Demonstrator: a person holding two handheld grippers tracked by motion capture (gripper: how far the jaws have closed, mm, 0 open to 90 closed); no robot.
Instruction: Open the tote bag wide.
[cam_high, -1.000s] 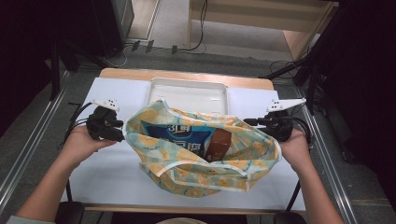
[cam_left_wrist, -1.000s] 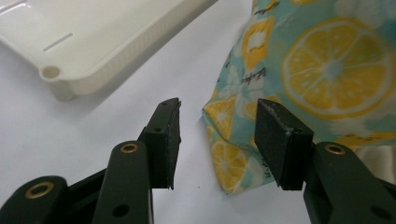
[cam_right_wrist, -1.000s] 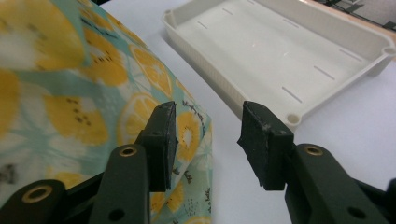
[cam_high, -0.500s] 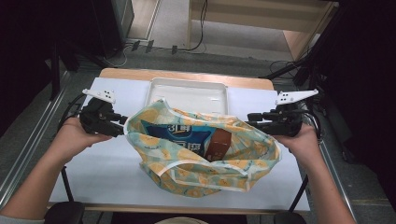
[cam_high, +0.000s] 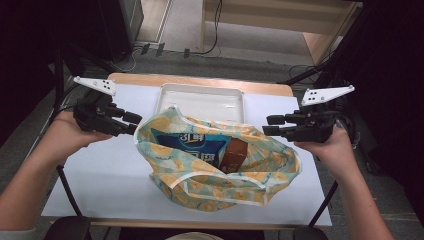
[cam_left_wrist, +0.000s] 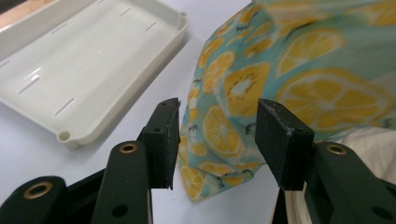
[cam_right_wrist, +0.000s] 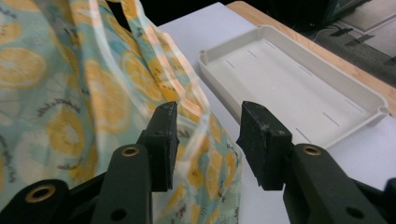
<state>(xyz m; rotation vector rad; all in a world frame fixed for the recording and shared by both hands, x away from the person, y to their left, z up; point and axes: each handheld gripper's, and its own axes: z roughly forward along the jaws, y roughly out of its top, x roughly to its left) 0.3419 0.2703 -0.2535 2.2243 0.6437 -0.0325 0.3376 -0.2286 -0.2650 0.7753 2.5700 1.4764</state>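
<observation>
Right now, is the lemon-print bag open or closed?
Open. The bag gapes at its mouth, showing a blue packet and a brown item inside.

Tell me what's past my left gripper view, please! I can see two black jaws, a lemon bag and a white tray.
Observer: From the high view, the lemon bag lies open on the table, and a blue packet sits inside.
Operator: Anything else in there?
Observer: Yes, a brown thing beside the packet; I can't tell what it is.
Operator: Where's my other gripper?
Observer: The right gripper is at the bag's far side, jaws open, holding nothing.
Operator: Is the tray full?
Observer: No, the tray behind the bag is bare inside.
</observation>
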